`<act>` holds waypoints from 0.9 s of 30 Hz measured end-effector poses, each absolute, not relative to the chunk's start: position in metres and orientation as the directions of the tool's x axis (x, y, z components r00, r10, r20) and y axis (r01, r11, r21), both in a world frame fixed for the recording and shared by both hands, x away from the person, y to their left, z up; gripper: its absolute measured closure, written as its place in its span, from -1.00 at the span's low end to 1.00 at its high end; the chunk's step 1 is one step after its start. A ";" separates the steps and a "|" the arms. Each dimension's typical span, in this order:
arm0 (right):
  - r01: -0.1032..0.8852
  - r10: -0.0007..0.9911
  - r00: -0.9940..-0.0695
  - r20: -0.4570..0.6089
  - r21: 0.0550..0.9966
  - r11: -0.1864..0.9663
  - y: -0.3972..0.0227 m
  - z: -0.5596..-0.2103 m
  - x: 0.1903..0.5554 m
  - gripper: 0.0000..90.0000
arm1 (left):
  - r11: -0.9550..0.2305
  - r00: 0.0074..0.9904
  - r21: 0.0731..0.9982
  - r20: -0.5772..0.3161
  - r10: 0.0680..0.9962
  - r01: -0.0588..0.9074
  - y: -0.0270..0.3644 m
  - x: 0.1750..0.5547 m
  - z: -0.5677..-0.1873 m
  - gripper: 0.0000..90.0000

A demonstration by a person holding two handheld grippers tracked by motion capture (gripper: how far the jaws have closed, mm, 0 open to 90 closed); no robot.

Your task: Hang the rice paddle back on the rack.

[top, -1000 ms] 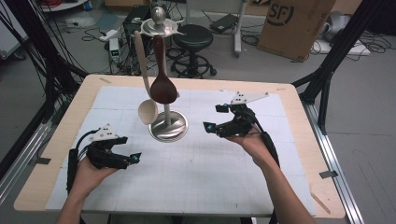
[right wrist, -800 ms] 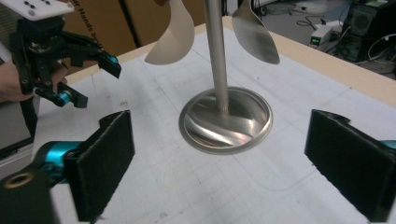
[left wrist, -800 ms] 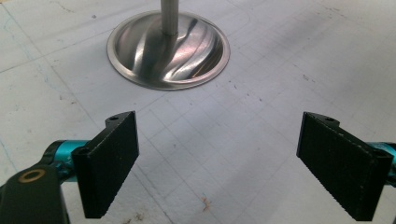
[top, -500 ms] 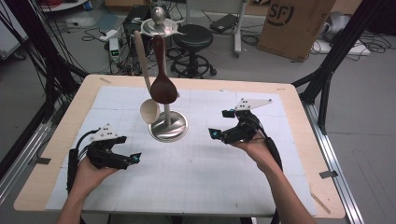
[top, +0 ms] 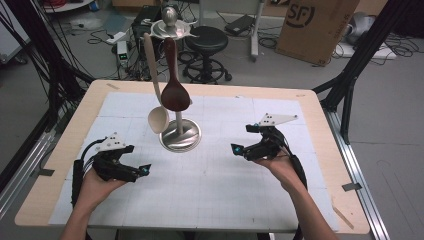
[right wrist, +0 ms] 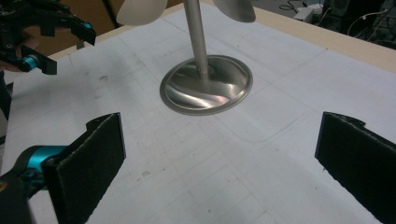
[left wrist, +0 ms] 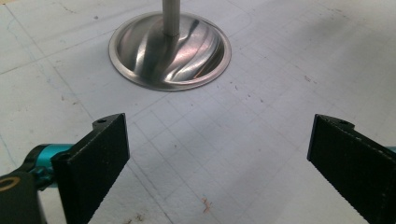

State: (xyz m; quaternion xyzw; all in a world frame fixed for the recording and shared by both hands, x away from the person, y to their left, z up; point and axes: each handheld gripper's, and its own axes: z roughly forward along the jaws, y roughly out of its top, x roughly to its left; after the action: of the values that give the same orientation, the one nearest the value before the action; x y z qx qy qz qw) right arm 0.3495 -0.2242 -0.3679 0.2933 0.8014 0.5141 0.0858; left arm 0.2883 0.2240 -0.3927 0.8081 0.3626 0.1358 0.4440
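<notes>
Spoons, two, hanging bowl-down from the hooked top of a steel stand (top: 179,134) that sits mid-tabletop, a little toward the far edge. Item one: dark spoon (top: 174,95), wood by the look, its bowl in front of the post. Item two: pale spoon (top: 158,119), hanging lower and toward the left edge, bowl close above the base. Both hang free; neither touches the tabletop (top: 310,107).

Stand: polished domed base, thin upright post, hook ring on top. Probably heavy enough at the foot to stay put, though a sideways tug on a spoon could rock it.

Handling, as I judge it: both spoons light and stiff, not fragile. Smooth rounded bowls would slip between flat pads; the slim handles offer the better hold, taken across the width below the hook, then lifted up and off rather than pulled outward. A hanging spoon will swing at first touch, so the approach should be slow.

My left gripper (top: 142,170): near the front left corner, low over the mat, fingers (left wrist: 95,156) spread wide, having just been opening, nothing between them, pointed at the base.

My right gripper (top: 241,149): right of the stand, well apart from it, fingers (right wrist: 88,158) likewise spread after opening, empty, facing the base and post.
</notes>
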 end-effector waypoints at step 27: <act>0.417 0.612 -0.770 0.183 0.870 0.263 -0.255 -0.393 0.332 -0.98 | -0.331 0.700 0.822 -0.111 0.705 0.464 0.225 0.288 -0.393 -0.96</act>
State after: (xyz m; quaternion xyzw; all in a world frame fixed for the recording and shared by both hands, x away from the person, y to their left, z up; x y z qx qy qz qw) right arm 0.3320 -0.2549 -0.3933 0.3258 0.7890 0.5121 0.0953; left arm 0.2880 0.2246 -0.3926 0.8049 0.3631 0.1340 0.4500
